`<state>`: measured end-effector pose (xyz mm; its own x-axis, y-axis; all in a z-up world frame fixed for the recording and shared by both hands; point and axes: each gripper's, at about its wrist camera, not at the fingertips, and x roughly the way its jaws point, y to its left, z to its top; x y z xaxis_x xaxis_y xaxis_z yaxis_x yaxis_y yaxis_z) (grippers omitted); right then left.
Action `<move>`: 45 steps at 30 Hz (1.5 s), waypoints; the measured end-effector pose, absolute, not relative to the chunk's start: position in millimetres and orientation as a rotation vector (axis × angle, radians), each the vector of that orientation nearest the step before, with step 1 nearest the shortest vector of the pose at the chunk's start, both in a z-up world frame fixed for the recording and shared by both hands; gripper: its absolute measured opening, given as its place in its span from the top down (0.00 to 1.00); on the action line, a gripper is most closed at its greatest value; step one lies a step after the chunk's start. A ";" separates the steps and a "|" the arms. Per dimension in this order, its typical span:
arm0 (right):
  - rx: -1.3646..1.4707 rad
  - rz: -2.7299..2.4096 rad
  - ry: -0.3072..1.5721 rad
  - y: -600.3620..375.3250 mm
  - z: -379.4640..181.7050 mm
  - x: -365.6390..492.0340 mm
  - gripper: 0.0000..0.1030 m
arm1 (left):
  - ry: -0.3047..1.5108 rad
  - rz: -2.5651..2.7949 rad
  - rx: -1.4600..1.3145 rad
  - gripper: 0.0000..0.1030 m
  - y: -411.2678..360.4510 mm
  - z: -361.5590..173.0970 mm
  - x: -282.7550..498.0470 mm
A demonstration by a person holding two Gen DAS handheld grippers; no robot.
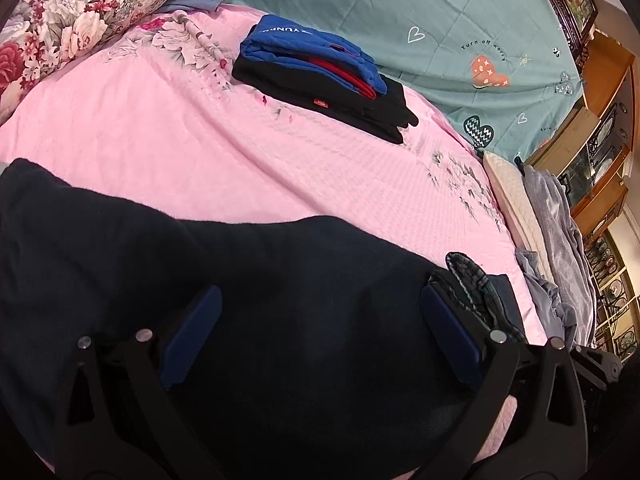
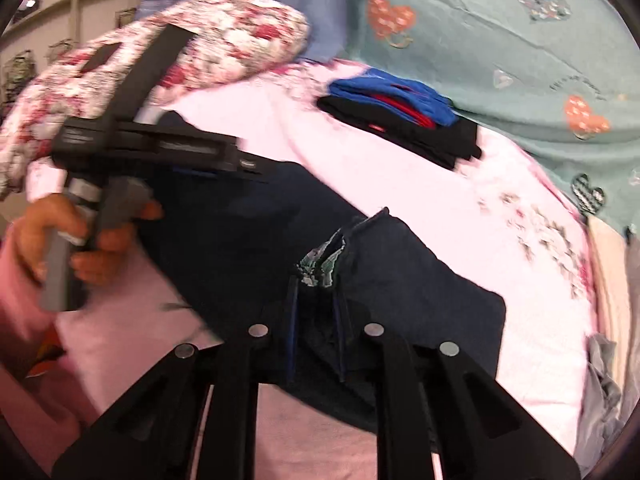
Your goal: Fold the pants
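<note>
Two grippers work dark pants (image 1: 240, 300) near the bed's (image 1: 180, 152) front edge: right gripper (image 2: 316, 320) clamped on the waistband, left gripper (image 1: 320, 328) spread above the cloth. Mid-fold, I judge; next, carry the waistband across.

Bare pink bedspread (image 1: 192, 152) lies open between the near dark pants (image 1: 248, 300) and the far folded stack (image 1: 320, 76). A floral pillow (image 1: 68, 16) blocks the far left.
</note>
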<state>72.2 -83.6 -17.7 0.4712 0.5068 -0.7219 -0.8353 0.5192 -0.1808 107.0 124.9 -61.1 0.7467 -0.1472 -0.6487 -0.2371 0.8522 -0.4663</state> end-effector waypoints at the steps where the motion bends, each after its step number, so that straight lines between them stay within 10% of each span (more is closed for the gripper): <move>1: -0.595 0.880 0.672 -79.4 -25.1 70.6 0.85 | 0.736 0.052 -0.562 0.02 125.1 -61.2 107.1; 7: -0.604 0.907 0.712 -80.0 -37.9 69.6 0.58 | 0.738 0.058 -0.563 0.02 125.5 -61.5 106.8; 15: 0.011 0.761 0.782 -174.0 7.7 159.6 0.57 | 0.651 -0.010 -0.483 0.02 103.4 -39.1 95.8; 21: 0.310 0.699 0.943 -192.6 -31.1 226.5 0.70 | 0.593 -0.345 -0.437 0.02 35.3 -9.3 97.9; 25: 0.421 0.622 1.038 -210.0 -66.9 243.3 1.00 | 0.710 -0.505 -0.374 0.17 -13.6 -27.2 113.7; 33: 0.414 0.700 0.972 -225.7 -34.4 208.7 0.84 | 0.894 -0.469 -0.423 0.24 5.9 -54.7 110.6; 45: 0.513 0.764 1.106 -256.3 -73.2 165.4 0.90 | 0.920 -0.526 -0.348 0.16 -10.0 -45.7 102.8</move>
